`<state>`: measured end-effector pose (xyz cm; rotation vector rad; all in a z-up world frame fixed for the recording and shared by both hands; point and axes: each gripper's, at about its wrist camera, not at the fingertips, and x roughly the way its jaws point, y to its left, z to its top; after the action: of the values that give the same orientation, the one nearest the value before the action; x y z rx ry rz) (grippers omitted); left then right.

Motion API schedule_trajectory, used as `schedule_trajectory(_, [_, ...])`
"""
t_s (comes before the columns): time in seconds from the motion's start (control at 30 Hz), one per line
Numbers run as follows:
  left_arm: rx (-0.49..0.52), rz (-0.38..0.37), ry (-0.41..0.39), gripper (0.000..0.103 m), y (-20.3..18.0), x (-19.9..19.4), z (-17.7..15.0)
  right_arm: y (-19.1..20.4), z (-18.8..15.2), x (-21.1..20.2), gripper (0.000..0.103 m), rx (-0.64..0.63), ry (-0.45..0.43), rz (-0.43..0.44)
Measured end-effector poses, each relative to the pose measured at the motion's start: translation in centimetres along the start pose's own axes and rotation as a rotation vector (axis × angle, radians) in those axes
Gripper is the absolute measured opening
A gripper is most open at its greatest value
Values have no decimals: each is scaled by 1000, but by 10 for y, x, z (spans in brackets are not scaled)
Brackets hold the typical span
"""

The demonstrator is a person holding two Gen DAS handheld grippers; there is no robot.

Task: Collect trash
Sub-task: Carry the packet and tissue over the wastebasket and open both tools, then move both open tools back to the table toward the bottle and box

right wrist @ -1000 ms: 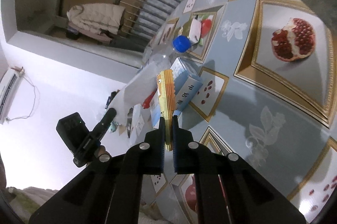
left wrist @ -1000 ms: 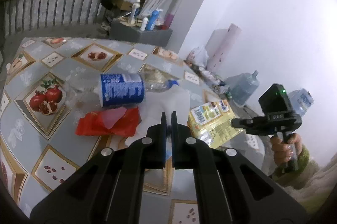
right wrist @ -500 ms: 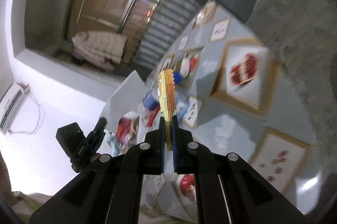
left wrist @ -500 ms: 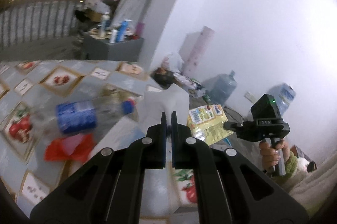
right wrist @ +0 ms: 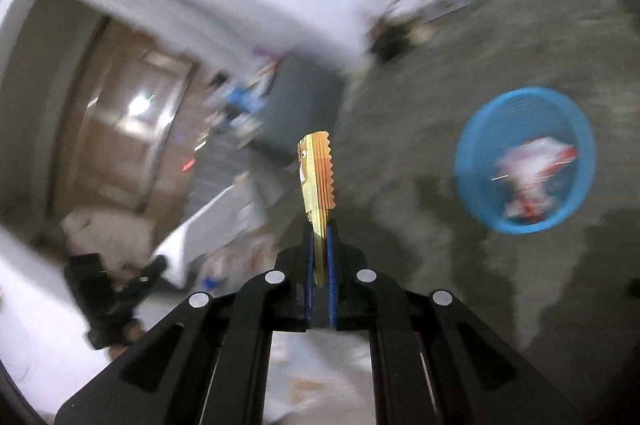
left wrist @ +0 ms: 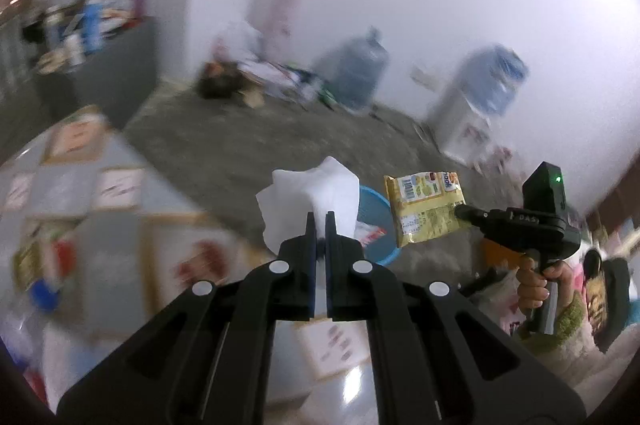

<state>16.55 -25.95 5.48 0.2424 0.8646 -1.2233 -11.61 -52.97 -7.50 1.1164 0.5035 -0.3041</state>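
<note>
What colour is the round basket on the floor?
The basket is bright blue; the right wrist view shows it best.

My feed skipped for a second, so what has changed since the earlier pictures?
Both claws swung away from the table toward the floor, where a blue basket has come into view with a red and white wrapper inside. The left claw still pinches the white tissue, and the right claw still pinches the yellow snack packet. Nothing was taken up or let go.
</note>
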Motion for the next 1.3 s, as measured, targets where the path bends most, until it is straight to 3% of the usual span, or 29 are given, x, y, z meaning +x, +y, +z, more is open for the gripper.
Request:
schedule_trajectory(0.17, [53,-56,152,2,-42,88,21,-68,-1,-13,6,167,-26,-166])
schedule_trajectory(0.27, [69,-55,239,2,-60,140,24,-107,-7,-6,6,303,-21,-213])
schedule_trajectory(0.47, [101,-36,375,2,-82,233,26,-176,-15,26,6,557,-2,-261])
schedule_trajectory(0.73, [103,-15,446,2,-94,317,30,-229,-10,82,6,795,-2,-274])
schedule_trajectory(0.77, [104,-10,446,6,-95,329,31,-236,-8,91,7,830,-4,-267])
schedule_trajectory(0.83, [92,-9,463,29,-95,342,31,-243,-2,103,10,860,-37,-239])
schedule_trajectory(0.87, [76,1,461,44,-91,344,32,-245,3,114,19,848,-35,-250])
schedule_trajectory(0.9, [57,18,446,45,-88,346,34,-246,6,120,28,835,-20,-289])
schedule_trajectory(0.93, [51,26,440,45,-88,348,36,-248,8,124,45,829,-15,-327])
schedule_trajectory(0.97, [46,24,439,46,-86,345,38,-250,7,128,50,831,-16,-360])
schedule_trajectory(1.1, [66,7,391,51,-87,324,44,-248,1,124,50,835,-28,-355])
schedule_trajectory(1.3, [78,7,338,52,-87,291,56,-242,0,109,50,797,-51,-348])
